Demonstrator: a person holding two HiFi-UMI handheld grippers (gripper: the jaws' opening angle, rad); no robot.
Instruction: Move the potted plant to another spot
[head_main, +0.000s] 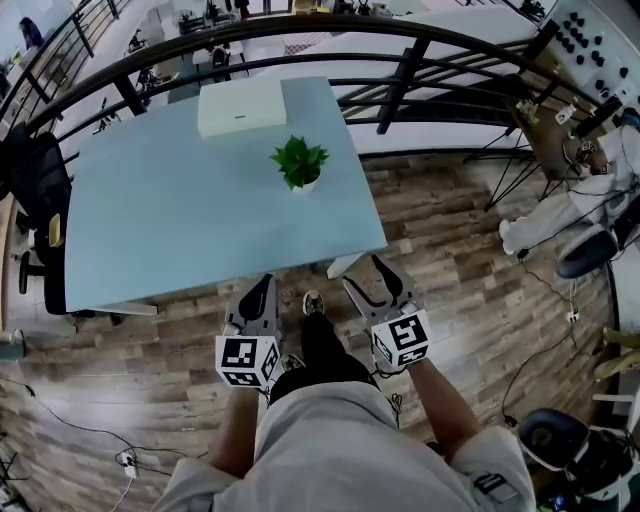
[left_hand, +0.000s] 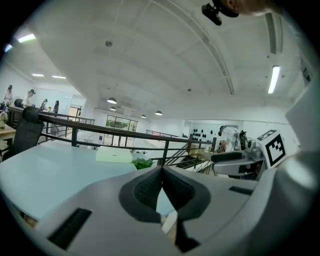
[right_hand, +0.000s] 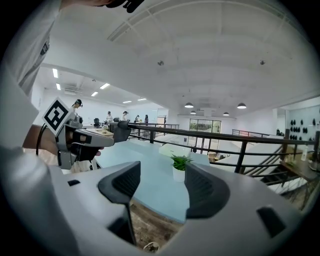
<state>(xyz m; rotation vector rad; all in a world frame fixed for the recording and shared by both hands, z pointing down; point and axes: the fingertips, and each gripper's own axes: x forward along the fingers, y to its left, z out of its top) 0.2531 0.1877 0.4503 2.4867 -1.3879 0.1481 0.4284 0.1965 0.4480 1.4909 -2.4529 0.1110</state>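
Only at the approach step, short of the near edge of the desk (head_main: 180, 230), left tongs (left_hand: 162, 171) closed, right tongs (right_hand: 162, 172) open and empty; next, probably reaching to the potted plant (head_main: 299, 163) by the right edge and gripping it.

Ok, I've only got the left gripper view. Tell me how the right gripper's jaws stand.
Observer: The right gripper is open, with nothing between its jaws; the plant shows far beyond the gap.
Operator: Give me its place against the table.
Observer: It hangs over the floor, short of the table's near edge.
Operator: Now the plant's spot.
Observer: It stands apart from the white box, nearer us, right of the table's middle.
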